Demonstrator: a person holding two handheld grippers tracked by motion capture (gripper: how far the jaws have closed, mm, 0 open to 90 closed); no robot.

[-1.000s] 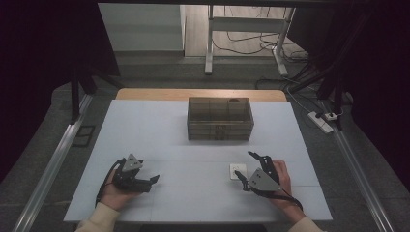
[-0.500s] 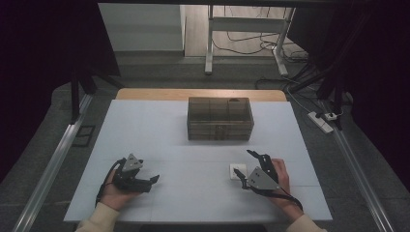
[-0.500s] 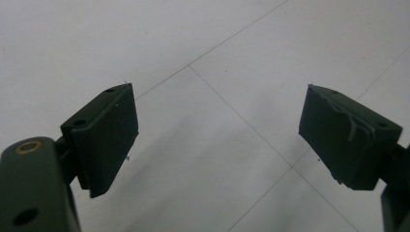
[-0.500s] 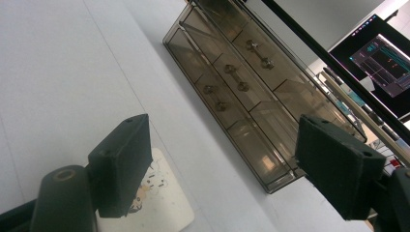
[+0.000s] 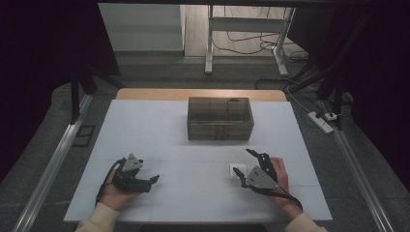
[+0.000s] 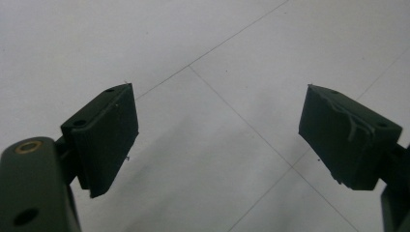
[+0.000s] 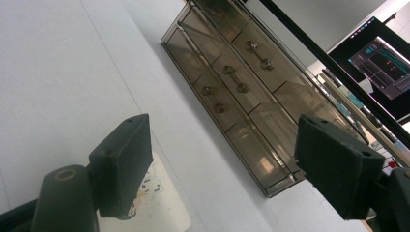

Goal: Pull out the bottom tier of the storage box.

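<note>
White card [image 5: 238, 169], a small flat square, lies on the table [image 5: 193, 140] on my near side of the drawer box, to the right of centre; I take it as the landmark for what follows. In my right gripper view the card [image 7: 159, 208] shows faint dark marks, which I cannot read at this sharpness.

Right gripper [image 5: 244, 162]: held in my right hand [image 5: 278, 174], it sits directly at the card, one jaw tip over the card's near edge and the other just beyond its far right corner. Its jaws are spread wide and nothing is pinched between them; in the right gripper view the right gripper [image 7: 222, 164] has one pad hanging over the card, though I cannot tell whether it touches.

Left gripper [image 5: 153, 180]: held in my left hand [image 5: 116, 191], it rests well to the left of the card, at about the same nearness to me. In the left gripper view the left gripper [image 6: 217, 137] has its jaws spread apart over bare table.

Drawer box [image 5: 220, 119]: a smoky, see-through chest beyond the card, well apart from it, with small knobbed drawers [image 7: 227, 79] facing me.
</note>
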